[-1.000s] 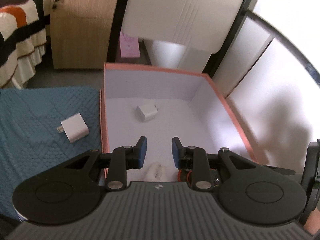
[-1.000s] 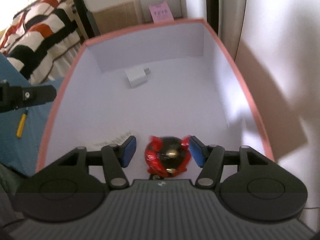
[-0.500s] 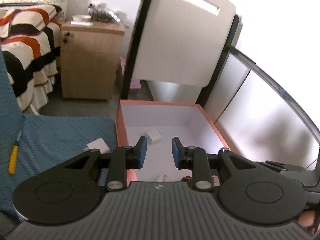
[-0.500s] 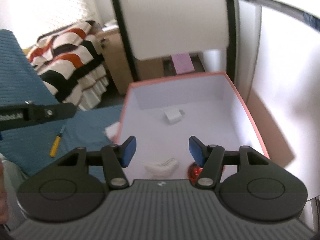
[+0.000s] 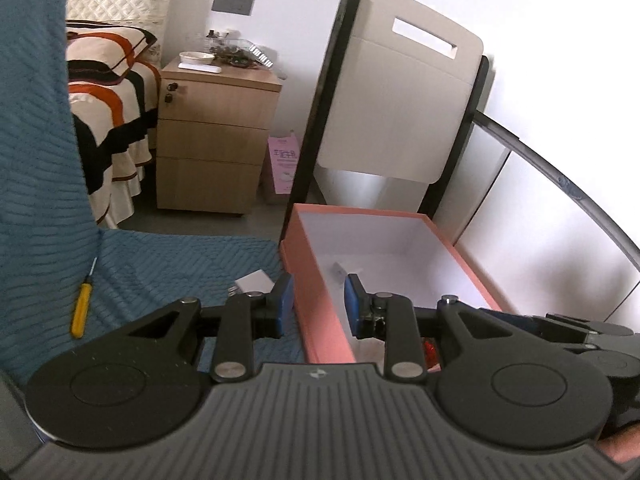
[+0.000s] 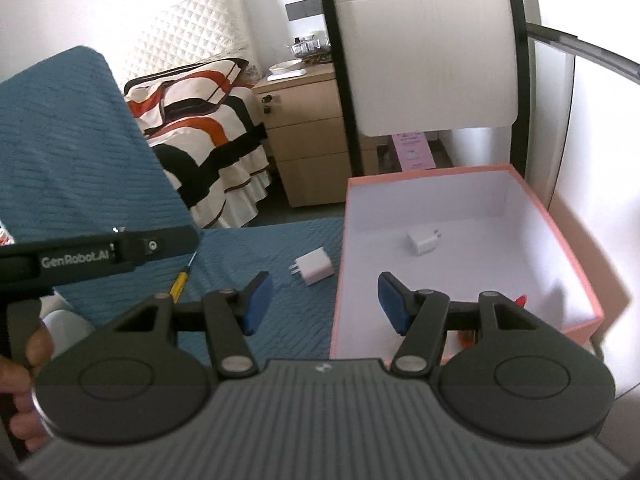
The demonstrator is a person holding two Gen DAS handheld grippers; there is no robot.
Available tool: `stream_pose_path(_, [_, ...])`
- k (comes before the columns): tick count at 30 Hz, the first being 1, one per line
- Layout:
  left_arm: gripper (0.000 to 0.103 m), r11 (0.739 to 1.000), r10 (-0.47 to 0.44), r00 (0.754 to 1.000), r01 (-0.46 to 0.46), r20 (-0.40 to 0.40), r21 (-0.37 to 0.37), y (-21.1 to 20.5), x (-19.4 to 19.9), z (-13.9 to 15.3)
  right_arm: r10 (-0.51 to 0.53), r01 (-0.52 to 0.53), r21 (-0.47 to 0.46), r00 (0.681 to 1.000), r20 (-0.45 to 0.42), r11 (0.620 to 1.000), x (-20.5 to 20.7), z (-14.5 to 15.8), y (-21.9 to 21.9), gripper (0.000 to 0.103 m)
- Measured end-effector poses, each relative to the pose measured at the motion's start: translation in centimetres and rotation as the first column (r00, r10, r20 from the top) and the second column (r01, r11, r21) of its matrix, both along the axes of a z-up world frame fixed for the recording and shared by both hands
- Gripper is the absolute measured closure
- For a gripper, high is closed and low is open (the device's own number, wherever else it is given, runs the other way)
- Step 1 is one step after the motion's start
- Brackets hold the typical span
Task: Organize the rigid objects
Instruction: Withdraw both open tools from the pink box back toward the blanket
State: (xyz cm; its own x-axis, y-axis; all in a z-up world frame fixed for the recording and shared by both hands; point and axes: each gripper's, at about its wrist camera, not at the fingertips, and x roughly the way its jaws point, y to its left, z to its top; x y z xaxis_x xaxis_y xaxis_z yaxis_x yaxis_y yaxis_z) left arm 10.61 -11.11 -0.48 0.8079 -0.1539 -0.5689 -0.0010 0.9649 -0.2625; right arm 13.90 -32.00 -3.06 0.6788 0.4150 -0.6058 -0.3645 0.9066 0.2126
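Observation:
A pink box with a white inside stands on the blue quilted cloth. A small white charger lies in it, and a red toy shows at its near right corner. A second white charger and a yellow screwdriver lie on the cloth left of the box. My right gripper is open and empty, raised over the box's left wall. My left gripper is open and empty above the box's left wall. The charger and screwdriver show in the left wrist view too.
A white and black chair stands right behind the box. A wooden bedside cabinet and a bed with a striped cover are behind the cloth. A white wall panel runs along the box's right side.
The right gripper let the red toy go inside the box, then both grippers pulled back, up and left. The view now takes in the charger and screwdriver on the cloth.

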Motion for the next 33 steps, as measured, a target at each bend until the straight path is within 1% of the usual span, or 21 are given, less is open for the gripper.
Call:
stream_pose_path(5, [0.071, 1.000, 0.015, 1.000, -0.015, 0.002, 0.003, 2.1, -2.1, -1.0, 0.017, -0.017, -0.009, 1.000, -0.003, 1.000, -1.6, -0.9, 1.8, 0.042])
stream_pose_path(15, [0.071, 0.999, 0.049, 0.998, -0.049, -0.039, -0.020, 6.0, -3.7, -4.1, 0.033, -0.034, -0.036, 0.998, -0.050, 0.999, -3.2, -3.1, 5.3, 0.042])
stream_pose_path(23, [0.071, 0.995, 0.092, 0.992, -0.096, -0.087, -0.037, 9.2, -2.3, -6.9, 0.041, -0.045, -0.048, 0.995, -0.095, 0.998, -2.4, -5.1, 7.9, 0.042])
stream_pose_path(29, [0.071, 0.990, 0.136, 0.983, -0.140, -0.126, -0.019, 11.5, 0.4, -8.7, 0.046, -0.054, -0.064, 0.991, -0.122, 0.996, 0.2, -6.6, 9.6, 0.042])
stream_pose_path(33, [0.071, 0.989, 0.146, 0.980, -0.148, -0.137, 0.000, 12.7, 2.0, -9.6, 0.066, -0.074, -0.072, 0.991, -0.116, 0.995, 2.2, -7.3, 10.5, 0.042])
